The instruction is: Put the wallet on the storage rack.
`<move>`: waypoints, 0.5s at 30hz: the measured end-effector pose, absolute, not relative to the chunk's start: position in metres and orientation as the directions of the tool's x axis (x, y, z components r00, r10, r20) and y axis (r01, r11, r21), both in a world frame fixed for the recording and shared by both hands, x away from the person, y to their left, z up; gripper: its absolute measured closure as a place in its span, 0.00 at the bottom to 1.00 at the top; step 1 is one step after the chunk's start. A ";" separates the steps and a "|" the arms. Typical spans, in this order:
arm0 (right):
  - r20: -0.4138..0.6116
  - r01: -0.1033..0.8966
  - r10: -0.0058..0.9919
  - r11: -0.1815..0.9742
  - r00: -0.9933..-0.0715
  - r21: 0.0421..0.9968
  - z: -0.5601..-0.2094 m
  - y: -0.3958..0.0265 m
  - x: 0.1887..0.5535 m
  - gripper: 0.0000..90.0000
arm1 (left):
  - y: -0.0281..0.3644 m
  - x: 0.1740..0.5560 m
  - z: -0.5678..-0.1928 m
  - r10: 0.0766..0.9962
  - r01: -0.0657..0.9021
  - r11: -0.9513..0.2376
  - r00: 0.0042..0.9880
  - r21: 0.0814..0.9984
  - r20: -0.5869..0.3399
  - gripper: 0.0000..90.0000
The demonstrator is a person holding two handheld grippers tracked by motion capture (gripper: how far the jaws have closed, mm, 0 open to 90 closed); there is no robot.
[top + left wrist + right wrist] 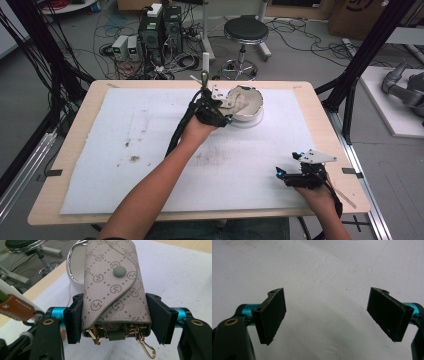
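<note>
Grey monogrammed fabric, folded into a small key pouch with a round snap, sits clamped across its width between my left gripper's black pads, gold clasps dangling below, so the flap stays shut while I carry it. In the high view that left gripper hangs at the near rim of the white round bowl, probably the pouch's destination. My right gripper waits near the table's right edge, jaws spread wide with nothing between them above the white foam mat.

floor: grey, cabled | stool | computers, perhaps two
</note>
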State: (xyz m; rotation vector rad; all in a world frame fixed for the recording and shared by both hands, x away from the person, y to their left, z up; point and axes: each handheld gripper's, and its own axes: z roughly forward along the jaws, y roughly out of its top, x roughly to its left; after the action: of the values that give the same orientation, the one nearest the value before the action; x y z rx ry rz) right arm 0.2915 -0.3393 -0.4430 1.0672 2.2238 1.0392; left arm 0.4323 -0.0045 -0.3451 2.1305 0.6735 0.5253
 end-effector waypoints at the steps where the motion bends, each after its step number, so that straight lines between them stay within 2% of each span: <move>1: -0.078 0.455 0.801 0.414 -0.593 0.788 -0.443 -0.339 0.291 0.18 | -0.006 0.434 -0.345 0.622 0.283 -0.526 0.771 0.802 0.136 0.40; 15: -0.087 0.449 0.805 0.413 -0.587 0.792 -0.442 -0.340 0.290 0.18 | -0.031 0.453 -0.355 0.614 0.310 -0.556 0.778 0.771 0.130 0.40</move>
State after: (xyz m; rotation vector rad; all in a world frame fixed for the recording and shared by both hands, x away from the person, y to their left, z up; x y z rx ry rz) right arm 0.2897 -0.3400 -0.4421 1.0663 2.2130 1.0350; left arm 0.4528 -0.0307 -0.3552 2.1885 0.6836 0.5002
